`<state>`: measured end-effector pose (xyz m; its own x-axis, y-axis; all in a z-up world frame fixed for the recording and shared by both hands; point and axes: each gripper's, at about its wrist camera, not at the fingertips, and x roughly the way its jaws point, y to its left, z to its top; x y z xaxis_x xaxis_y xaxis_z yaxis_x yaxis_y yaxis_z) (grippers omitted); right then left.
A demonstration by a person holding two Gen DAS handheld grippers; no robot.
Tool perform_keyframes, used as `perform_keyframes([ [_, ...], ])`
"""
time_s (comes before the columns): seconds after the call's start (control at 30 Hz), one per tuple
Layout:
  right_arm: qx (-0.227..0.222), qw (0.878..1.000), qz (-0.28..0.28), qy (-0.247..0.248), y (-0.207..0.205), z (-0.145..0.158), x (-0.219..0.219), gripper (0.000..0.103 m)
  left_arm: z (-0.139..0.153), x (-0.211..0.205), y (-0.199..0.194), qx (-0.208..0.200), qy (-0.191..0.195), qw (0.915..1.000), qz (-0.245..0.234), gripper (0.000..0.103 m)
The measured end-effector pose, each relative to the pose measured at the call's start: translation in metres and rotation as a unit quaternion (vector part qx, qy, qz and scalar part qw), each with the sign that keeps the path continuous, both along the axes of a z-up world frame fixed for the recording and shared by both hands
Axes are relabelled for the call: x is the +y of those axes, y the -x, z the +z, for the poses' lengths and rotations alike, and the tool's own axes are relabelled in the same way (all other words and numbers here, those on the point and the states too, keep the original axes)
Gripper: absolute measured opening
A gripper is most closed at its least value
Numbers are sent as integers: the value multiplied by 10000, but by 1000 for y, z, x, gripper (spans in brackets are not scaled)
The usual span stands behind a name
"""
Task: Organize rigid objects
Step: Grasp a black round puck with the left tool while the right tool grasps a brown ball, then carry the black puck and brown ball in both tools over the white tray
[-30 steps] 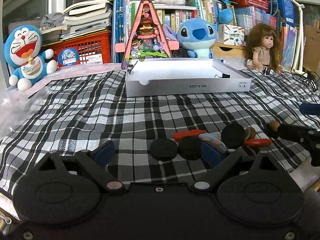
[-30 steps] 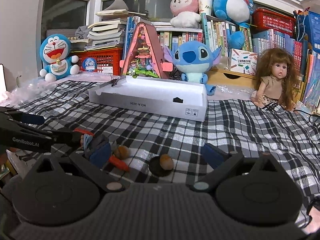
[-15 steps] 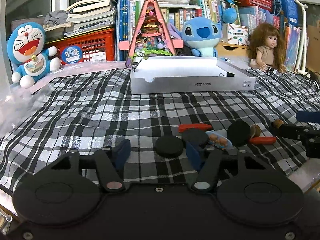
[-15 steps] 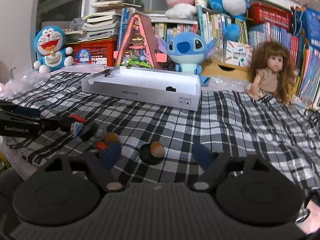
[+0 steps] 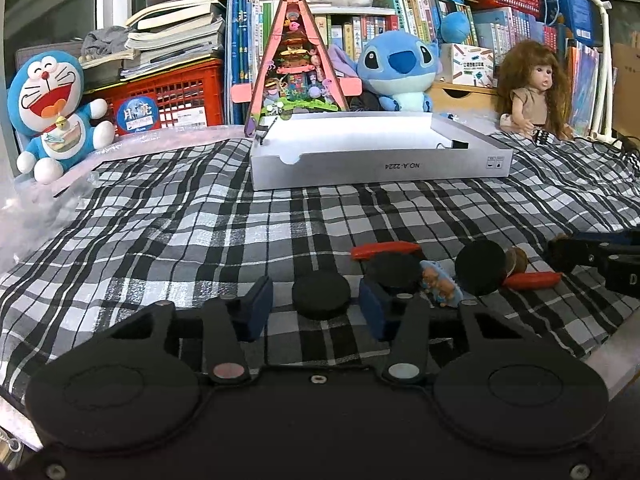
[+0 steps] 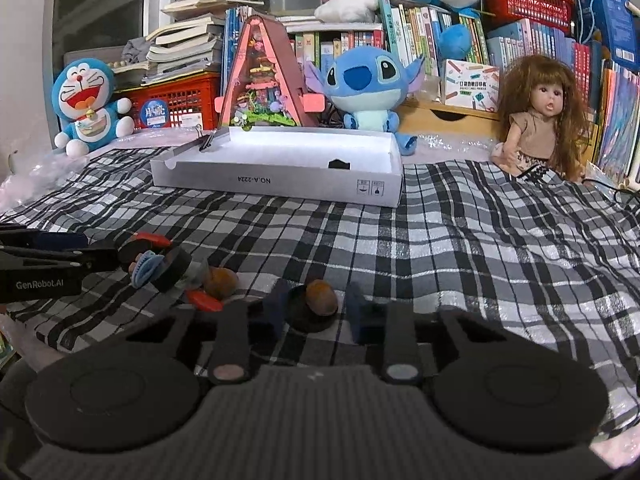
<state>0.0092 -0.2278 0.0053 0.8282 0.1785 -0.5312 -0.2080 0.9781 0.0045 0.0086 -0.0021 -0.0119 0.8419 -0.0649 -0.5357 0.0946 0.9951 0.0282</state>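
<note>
Left hand-held gripper (image 5: 316, 306) just closed around black disc (image 5: 321, 295); right hand-held gripper (image 6: 312, 312) clenched on disc with brown nut (image 6: 321, 297); checked cloth (image 6: 460, 248) beneath.

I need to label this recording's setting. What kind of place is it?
Probably a home room, perhaps a child's bedroom: shelves packed with books, plush toys such as the blue cat, a doll, and a checked cloth like a bedspread.

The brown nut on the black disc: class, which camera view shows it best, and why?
The right wrist view: the brown nut sits close and central on its black disc, between the right tool's pads. In the left wrist view, the right tool hides most of it.
</note>
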Motion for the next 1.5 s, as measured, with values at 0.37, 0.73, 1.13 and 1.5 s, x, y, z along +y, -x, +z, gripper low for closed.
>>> perform_keyframes([
  [0.37, -188, 9998, -101, -61, -6, 16, -1, 21, 25, 7, -20, -138, 225, 9996, 45, 30],
  [0.73, 69, 9985, -349, -426, -58, 44, -3, 21, 71, 16, -75, -89, 616, 9981, -6, 30],
  [1.13, 530, 9947, -574, -672, -137, 71, -9, 21, 84, 12, -156, 350, 678, 9971, 52, 30],
  [1.5, 1085, 9888, -734, -718, -201, 62, -7, 21, 62, 19, -217, 827, 813, 9926, 351, 30],
])
